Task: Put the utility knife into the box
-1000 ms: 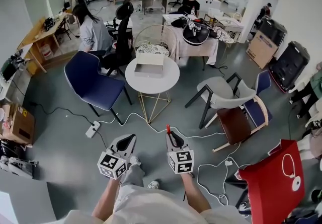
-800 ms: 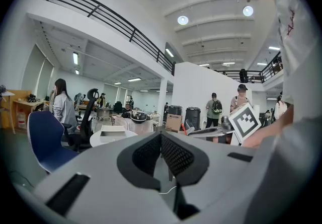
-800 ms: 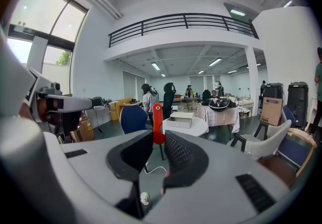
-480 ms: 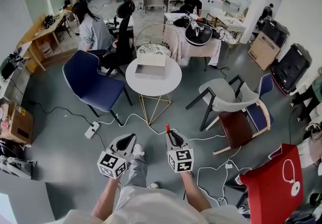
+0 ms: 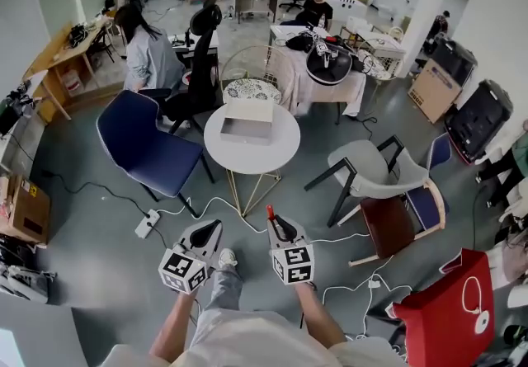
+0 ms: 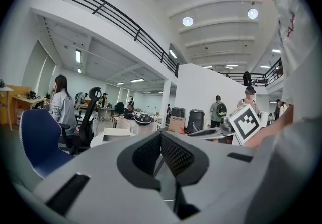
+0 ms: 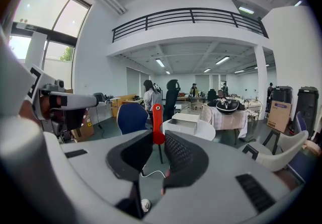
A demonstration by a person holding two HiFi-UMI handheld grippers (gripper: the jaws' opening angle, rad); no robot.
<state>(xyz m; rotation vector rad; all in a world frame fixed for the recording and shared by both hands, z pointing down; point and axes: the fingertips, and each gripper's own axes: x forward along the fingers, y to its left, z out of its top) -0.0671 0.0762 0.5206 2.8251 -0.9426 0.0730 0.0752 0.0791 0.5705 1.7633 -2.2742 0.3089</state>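
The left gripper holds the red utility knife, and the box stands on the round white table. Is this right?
No. The right gripper holds the red utility knife, as the right gripper view shows; the left gripper is shut and empty. The box does stand on the round white table.

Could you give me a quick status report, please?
Right gripper shut on the utility knife; left gripper shut, empty. Box open on the round table ahead, not reached. Cables on the floor between.

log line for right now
left gripper shut, empty | right gripper shut on utility knife | box on round table, away from both grippers
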